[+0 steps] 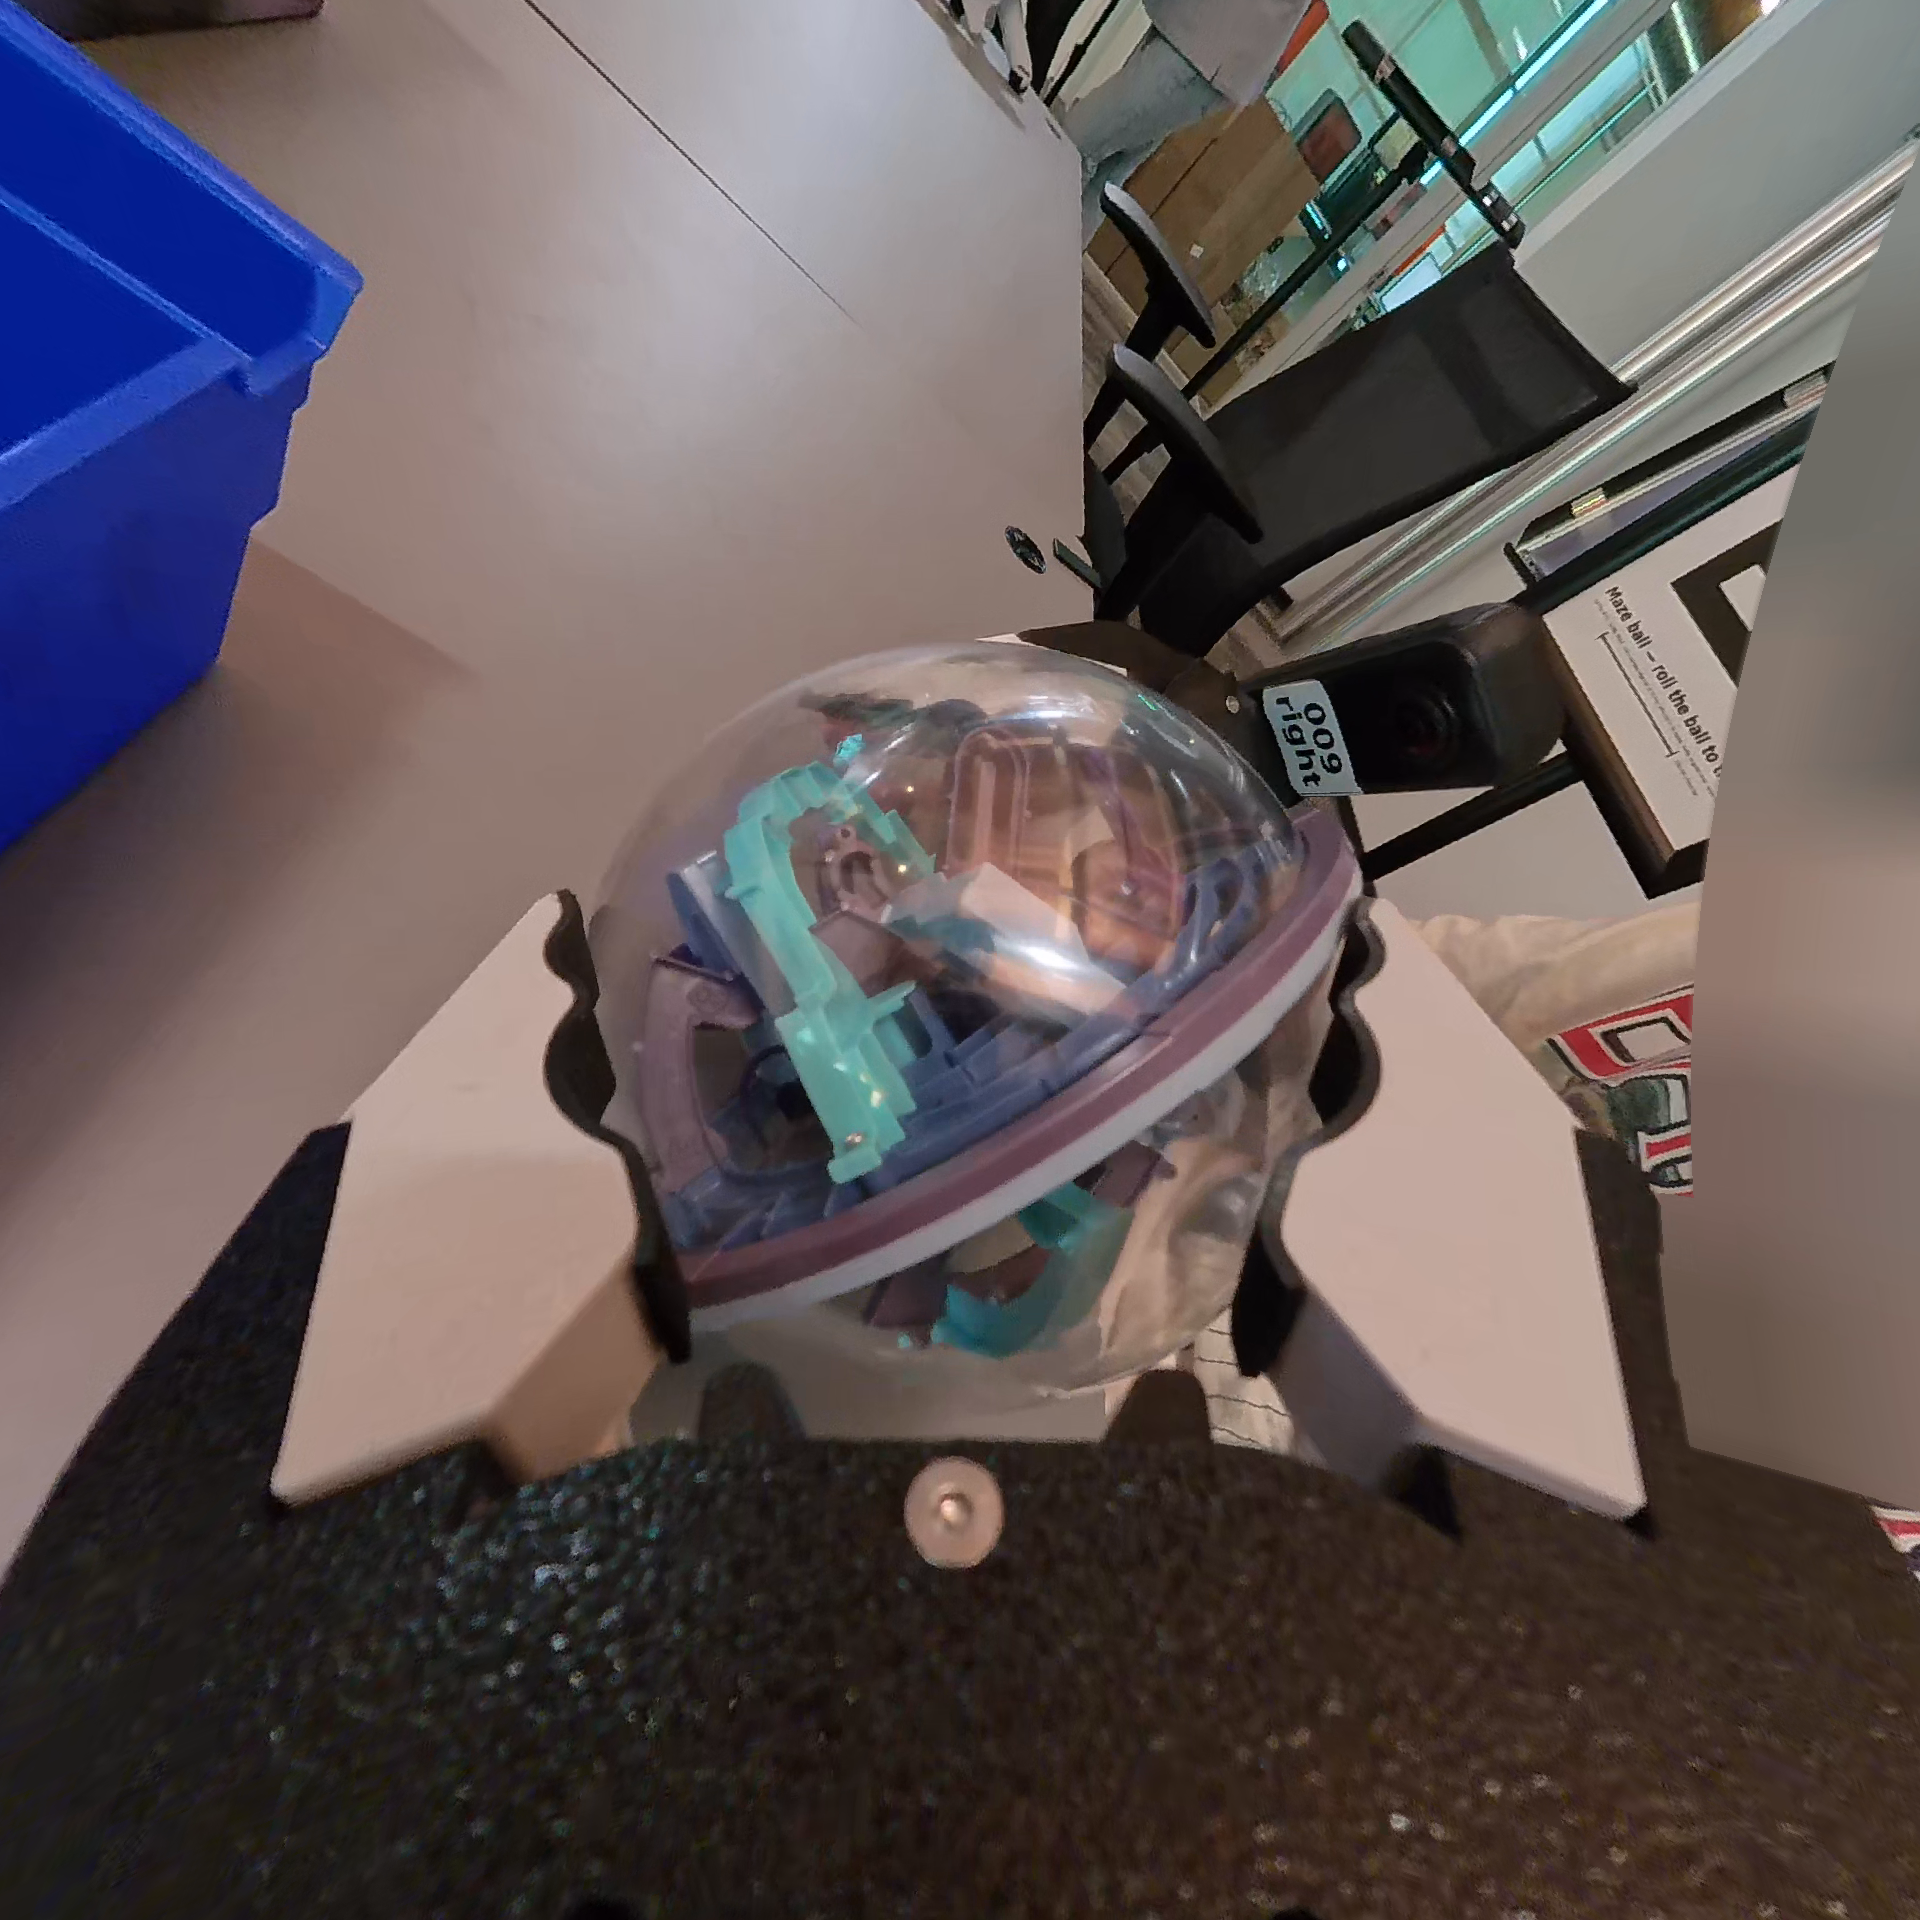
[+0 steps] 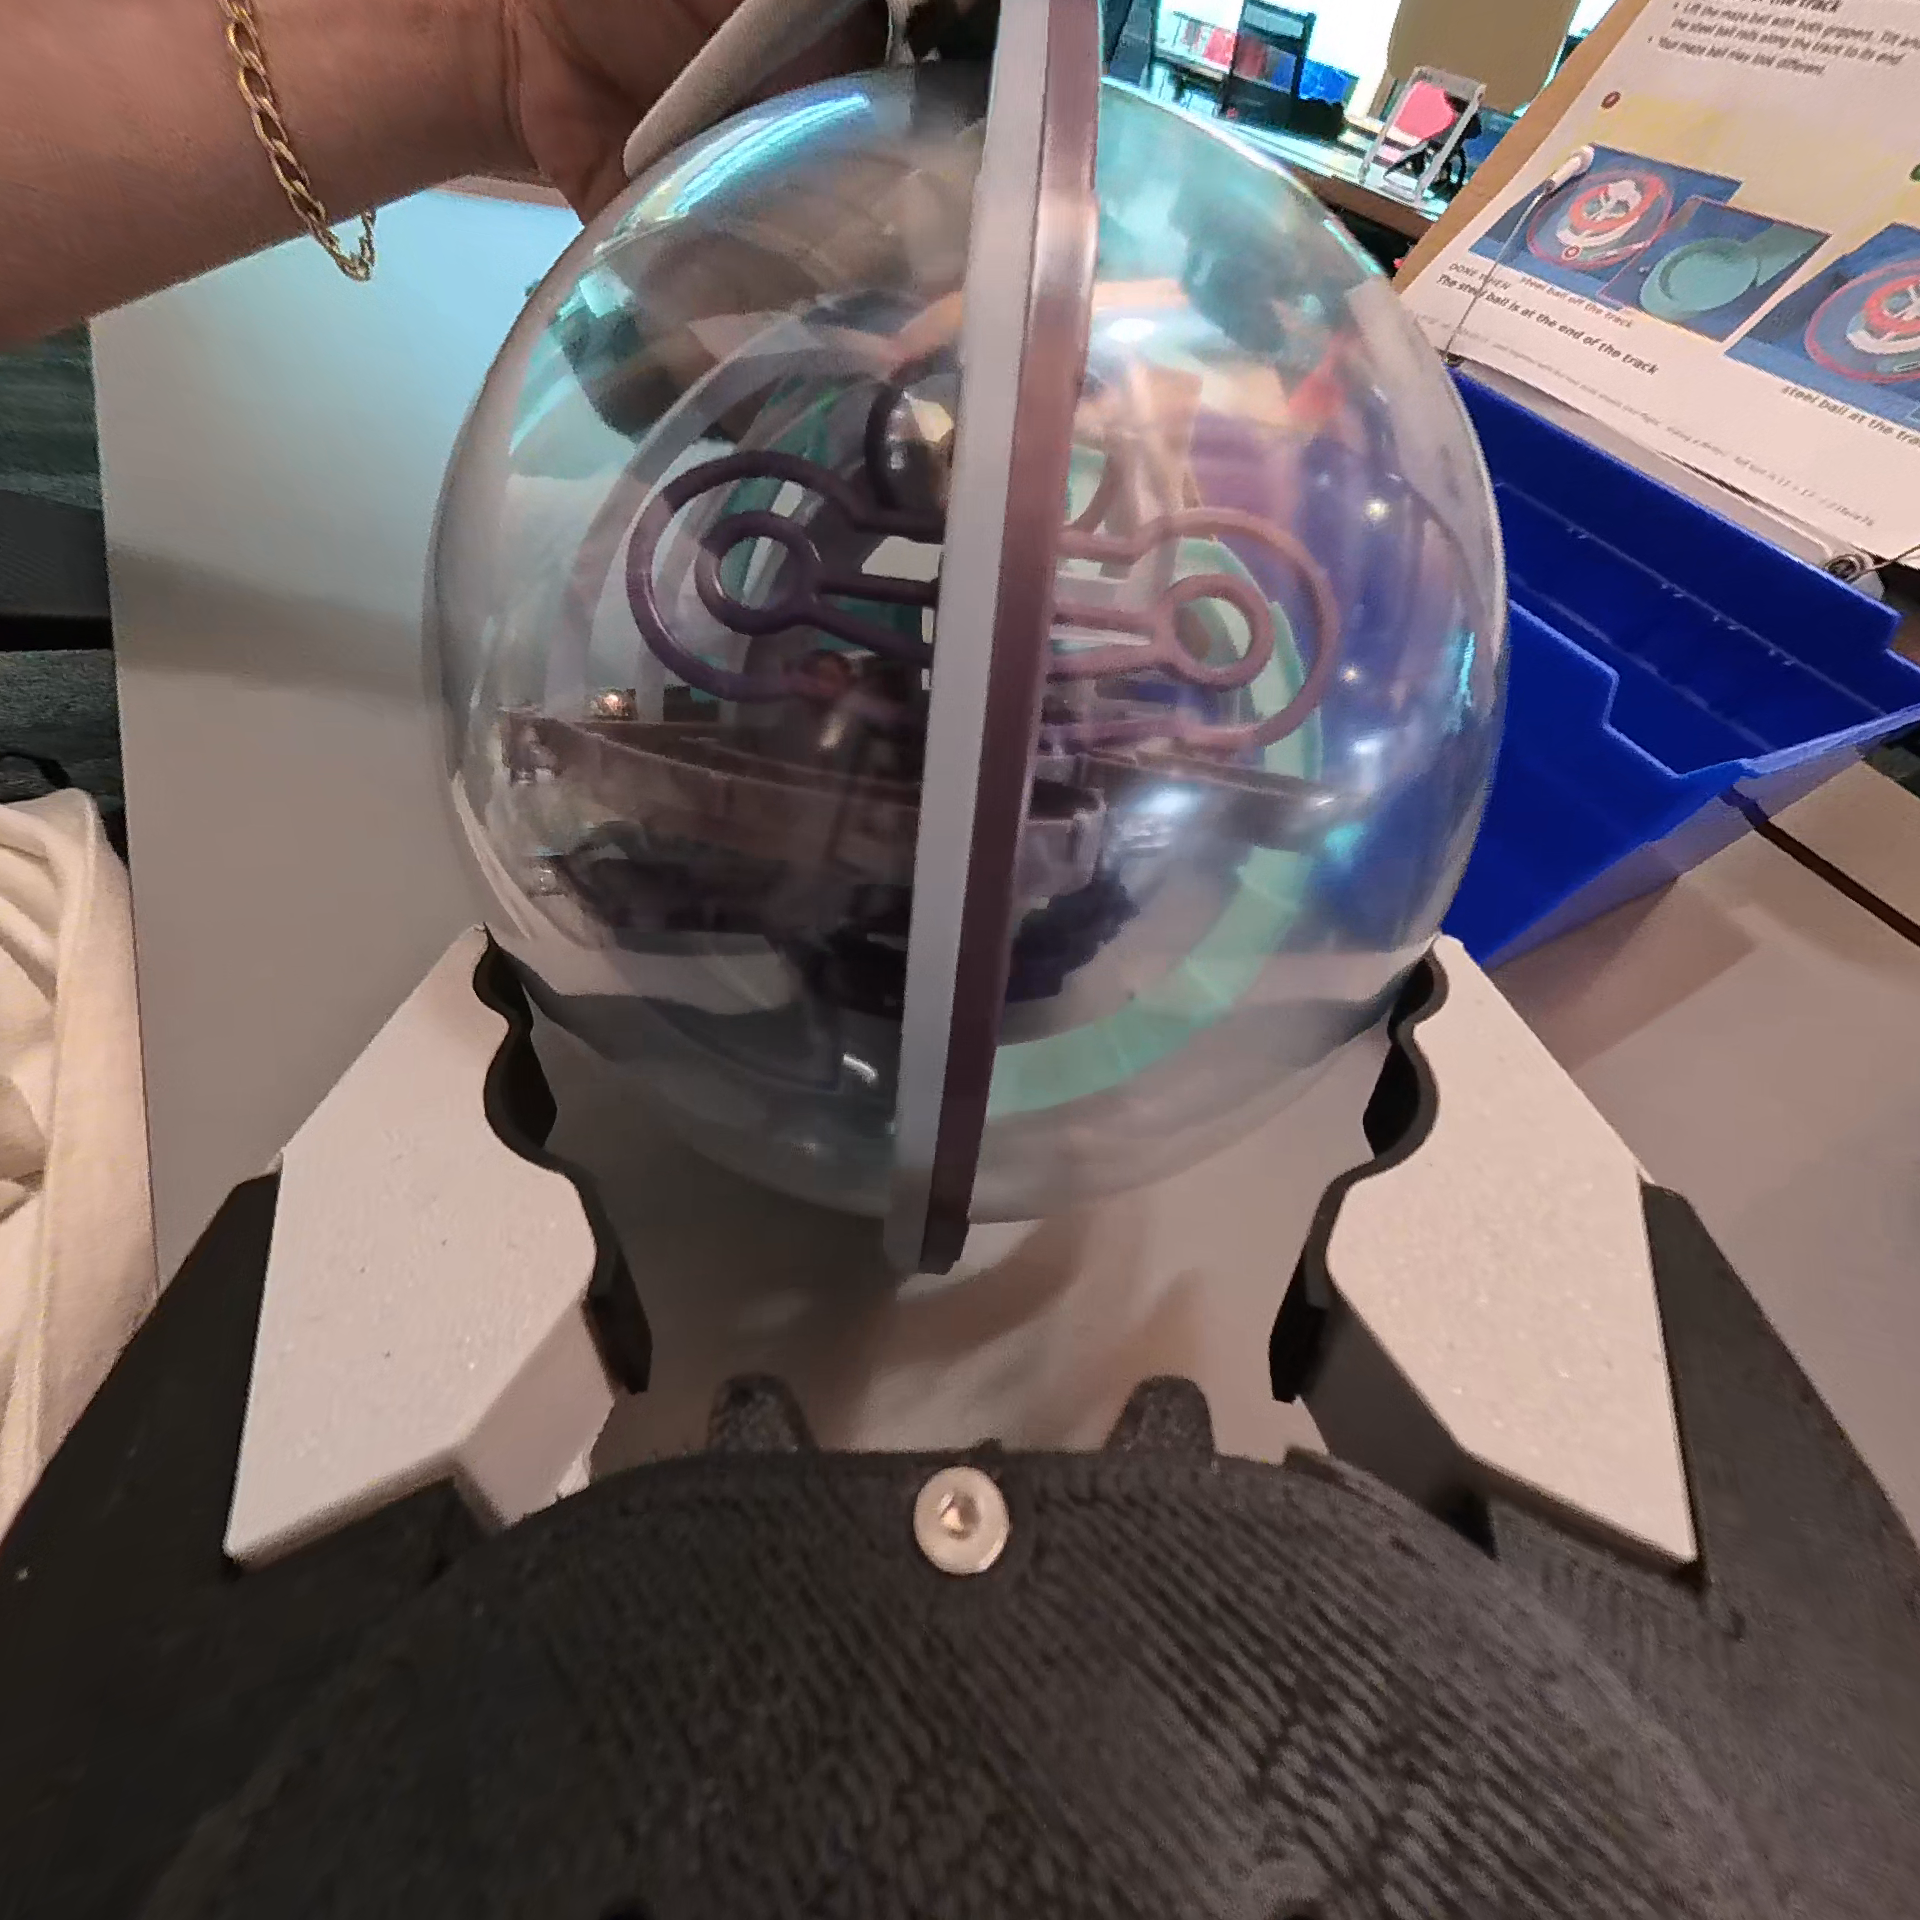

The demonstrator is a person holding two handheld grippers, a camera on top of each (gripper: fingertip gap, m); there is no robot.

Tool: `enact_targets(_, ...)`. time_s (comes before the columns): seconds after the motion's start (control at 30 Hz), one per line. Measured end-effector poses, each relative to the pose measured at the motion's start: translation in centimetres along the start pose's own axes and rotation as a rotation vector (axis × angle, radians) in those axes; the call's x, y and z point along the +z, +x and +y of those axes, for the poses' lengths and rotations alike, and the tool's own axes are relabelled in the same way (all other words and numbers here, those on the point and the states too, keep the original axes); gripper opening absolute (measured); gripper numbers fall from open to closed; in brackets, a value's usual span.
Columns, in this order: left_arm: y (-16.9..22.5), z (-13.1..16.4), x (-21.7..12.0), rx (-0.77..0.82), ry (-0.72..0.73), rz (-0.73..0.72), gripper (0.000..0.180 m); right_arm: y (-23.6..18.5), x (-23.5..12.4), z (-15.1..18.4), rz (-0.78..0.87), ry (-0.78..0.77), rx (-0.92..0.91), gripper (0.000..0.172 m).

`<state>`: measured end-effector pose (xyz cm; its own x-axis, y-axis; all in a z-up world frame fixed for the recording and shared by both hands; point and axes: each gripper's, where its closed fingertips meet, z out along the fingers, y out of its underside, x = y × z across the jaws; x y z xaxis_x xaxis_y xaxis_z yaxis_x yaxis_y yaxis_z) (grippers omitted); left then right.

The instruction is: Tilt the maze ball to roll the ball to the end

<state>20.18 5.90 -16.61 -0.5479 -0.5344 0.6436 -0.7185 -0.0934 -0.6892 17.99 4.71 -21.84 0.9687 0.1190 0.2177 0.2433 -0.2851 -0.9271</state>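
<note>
The maze ball (image 1: pixel 935 987) is a clear sphere with teal, blue and purple tracks and a purple-and-white band around its middle. My left gripper (image 1: pixel 961 935) is shut on it, with both black pads (image 1: pixel 582 1039) pressed on its sides, and holds it above the table. In the right wrist view the ball (image 2: pixel 727 727) fills the centre with its band upright. My right gripper (image 2: pixel 956 997) grips it at the fingertips (image 2: pixel 509 997). A small shiny steel ball (image 2: pixel 920 436) sits in a purple loop near the band. The right gripper's camera (image 1: pixel 1423 717) shows behind the ball.
A blue bin (image 1: pixel 125 416) stands on the grey table (image 1: pixel 623 312); it also shows in the right wrist view (image 2: pixel 1662 675). An instruction sheet (image 2: pixel 1683 208) leans behind it. Black chairs (image 1: pixel 1351 416) stand beyond the table edge. A hand with a bracelet (image 2: pixel 312 125) and white cloth (image 2: pixel 52 987) are nearby.
</note>
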Motion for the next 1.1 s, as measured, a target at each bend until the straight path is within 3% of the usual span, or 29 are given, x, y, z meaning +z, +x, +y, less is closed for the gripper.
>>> enact_targets(0.2, 0.2, 0.0, 0.3, 0.01, -0.008, -0.022, 0.135, 0.1, -0.1, 0.6, 0.015, -0.039, -0.034, 0.156)
enact_targets(0.4, 0.4, -0.1, 0.7, 0.029, -0.023, -0.045, 0.135, 0.6, -0.3, 3.0, 0.061, -0.199, -0.164, 0.153)
enact_targets(0.63, 1.0, 0.1, 1.3, 0.082, -0.069, -0.098, 0.135, 0.6, -1.2, 3.2, 0.022, -0.193, -0.161, 0.143)
enact_targets(0.9, 1.9, 0.3, 2.4, 0.162, -0.121, -0.128, 0.135, -0.4, -2.5, -1.2, -0.041, 0.018, -0.111, 0.156)
enact_targets(1.1, 1.9, 0.2, 2.7, 0.162, -0.142, -0.142, 0.135, -0.3, -2.5, -1.4, -0.039, 0.056, -0.103, 0.157)
